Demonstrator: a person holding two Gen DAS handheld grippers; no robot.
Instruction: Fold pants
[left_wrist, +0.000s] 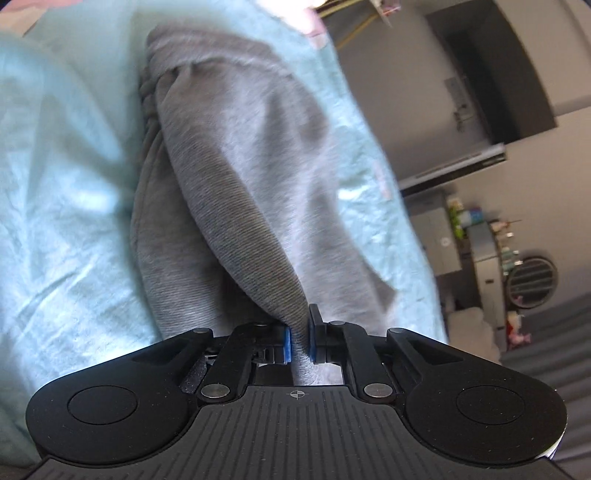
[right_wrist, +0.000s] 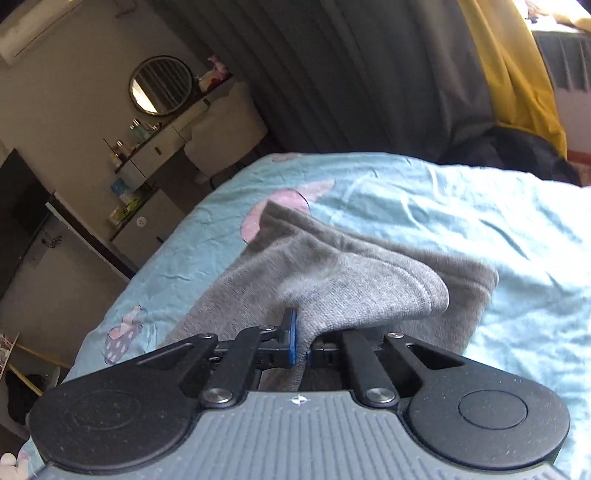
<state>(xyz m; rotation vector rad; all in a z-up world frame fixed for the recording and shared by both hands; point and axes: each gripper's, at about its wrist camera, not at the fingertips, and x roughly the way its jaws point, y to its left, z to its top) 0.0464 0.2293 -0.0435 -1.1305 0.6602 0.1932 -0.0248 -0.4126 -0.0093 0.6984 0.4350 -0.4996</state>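
Left gripper (left_wrist: 299, 341): both blue pads clamped on a fold of the grey pants (left_wrist: 229, 177), cloth pinched btwn them w/ a strip of it running back thru the gap toward the camera. From the pinch the fabric rises as a taut ridge going far and a bit left, up to a gathered cuff or waistband at the far end. More of the pants lie flat under that ridge, on a light blue bedsheet (left_wrist: 66, 192) that spreads left and right of the garment. Right pad sits slightly farther fwd than the left one. Frame is a little motion-blurred.

Right gripper (right_wrist: 300, 350): also closed on the pants (right_wrist: 332, 269), fabric squeezed btwn its pads and draping over the right finger, which is mostly hidden by cloth. Left finger's blue pad (right_wrist: 291, 338) shows clearly, pressed against the fabric. Beyond the fingers a lifted, rounded fold hangs to the right, w/ a lower layer lying flat beneath it on the bedsheet (right_wrist: 498, 229). Pants stretch far-left to a point over a pink print on the sheet.

Bkgd in right wrist view: round mirror (right_wrist: 161, 85) on the far wall at left, grey curtain (right_wrist: 351, 74) behind the bed, yellow cloth (right_wrist: 513, 70) far right.
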